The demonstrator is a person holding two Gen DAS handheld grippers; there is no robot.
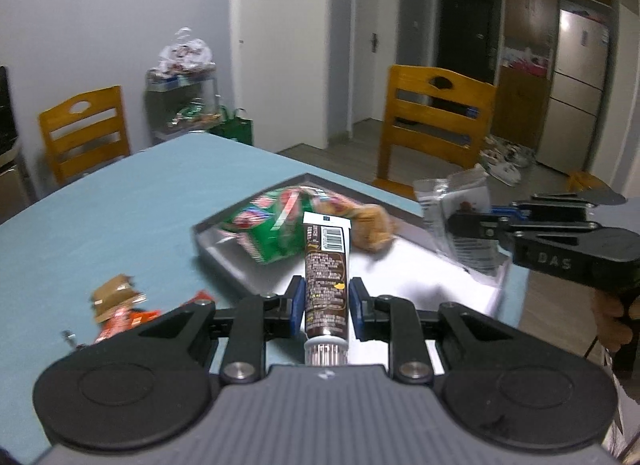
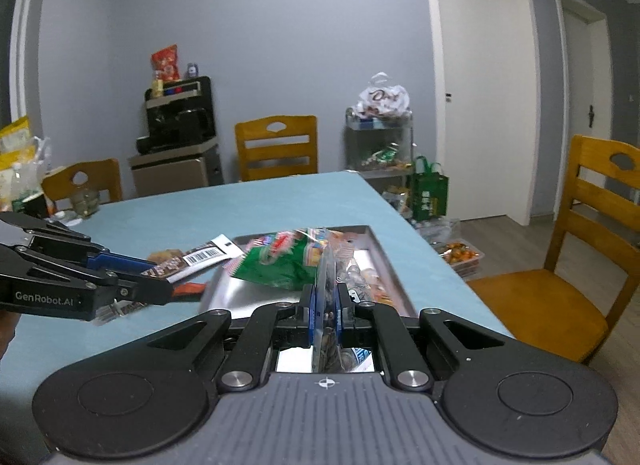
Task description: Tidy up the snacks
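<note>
Left gripper, seen from its own wrist: the blue pads are clamped on a brown tube with a white ribbed cap, the cap toward the camera and the flat barcoded end pointing away. The tube hangs over the near edge of a metal tray on a blue table. In the tray lie a green packet and a tan snack. Left of the tray, on the table, lie an orange wrapper and a small brown packet.

Right gripper, seen from its own wrist: the jaws are closed tight on a clear pouch held edge-on above the tray's near end. From the left wrist, this pouch shows at the tray's right side.

Wooden chairs stand around the table.
</note>
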